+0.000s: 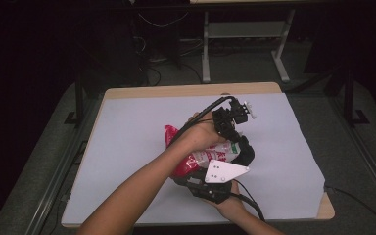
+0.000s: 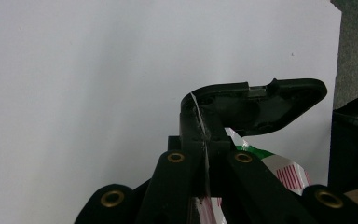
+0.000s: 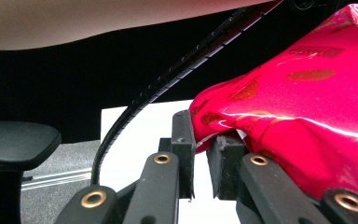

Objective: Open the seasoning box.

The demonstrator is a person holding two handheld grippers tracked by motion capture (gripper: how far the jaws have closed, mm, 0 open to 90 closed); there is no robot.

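Note:
A shiny red snack bag with a white and green end is held up over the middle of the table between both grippers. My left gripper comes in from above with the forearm crossing over the bag. In the left gripper view this gripper is shut on a thin film edge of the bag. My right gripper, with its grey plate, comes up from below near the table's front edge. In the right gripper view it pinches the lower edge of the red bag.
A white sheet covers the wooden table, whose edge shows at the back. A desk frame and cables stand on the floor behind. A black chair seat and the left gripper's cable appear in the right gripper view.

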